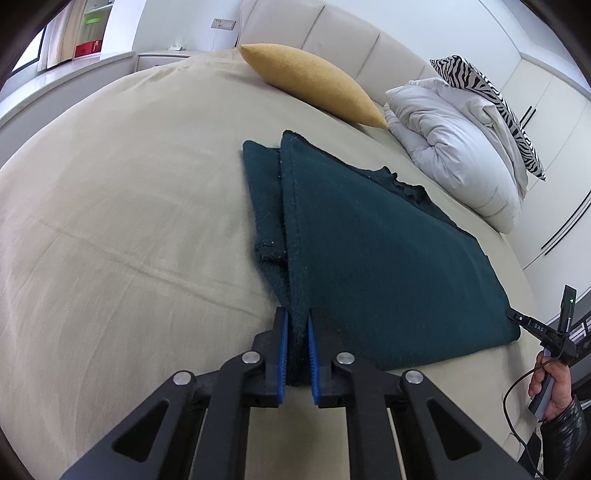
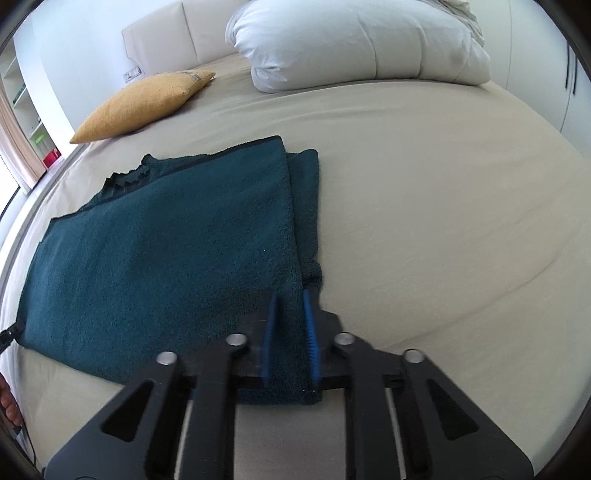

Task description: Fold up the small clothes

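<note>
Dark teal knitted garment, partly folded, lying flat on the beige bed sheet near the bed's near edge; a sleeve or side panel is tucked in along each long side, and the ribbed neckline shows at the far end. Left gripper clamped on the near left corner of the garment, blue pads pressed against a doubled thickness of knit. Right gripper likewise closed on the near right corner, the cloth edge running up between its blue pads; slight blur there leaves the firmness of the grip uncertain. The two grippers are set well apart, one at each end of the near hem. Judged step: carrying the hem forward over the body toward the neckline to halve the length. To do it well, both corners should rise together and level, keeping the hem taut between them so the tucked side panels do not slip out; the hem is best laid just short of the neckline, edges matched to the side folds, before either grip is released. Beyond the garment: a mustard cushion, a bundled white duvet, a zebra-print pillow, and the padded headboard
</note>
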